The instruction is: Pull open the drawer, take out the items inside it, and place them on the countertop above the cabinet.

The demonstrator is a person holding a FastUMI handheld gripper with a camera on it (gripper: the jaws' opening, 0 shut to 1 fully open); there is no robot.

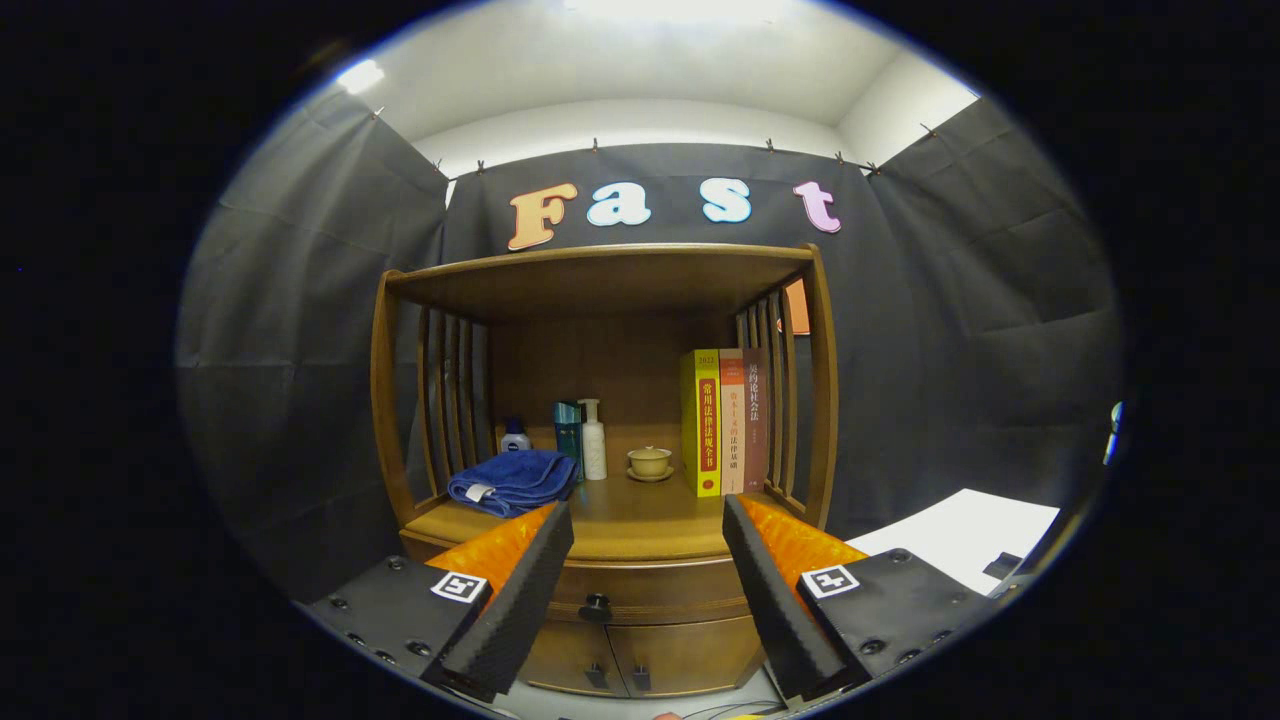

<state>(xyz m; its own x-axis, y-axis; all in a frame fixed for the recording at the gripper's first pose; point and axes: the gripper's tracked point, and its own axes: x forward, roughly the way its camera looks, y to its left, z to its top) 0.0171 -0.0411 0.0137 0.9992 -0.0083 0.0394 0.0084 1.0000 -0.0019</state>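
The tool (648, 560) is spread wide and holds nothing, and the drawer (640, 592) is still closed.

The drawer sits just under the front edge of the desk (640, 520), and its small dark knob (596, 606) lies between the two fingers, a bit ahead. The knob is little, so the fingers could slip off or miss it. On the desk, the blue towel (512, 480) hangs near the front left corner, so a lifted thing could bump it.

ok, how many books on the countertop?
3, upright in a row at the right end of the countertop: yellow book, orange book, dark red book. More could hide behind them. Gripper is open, short of the shut drawer.
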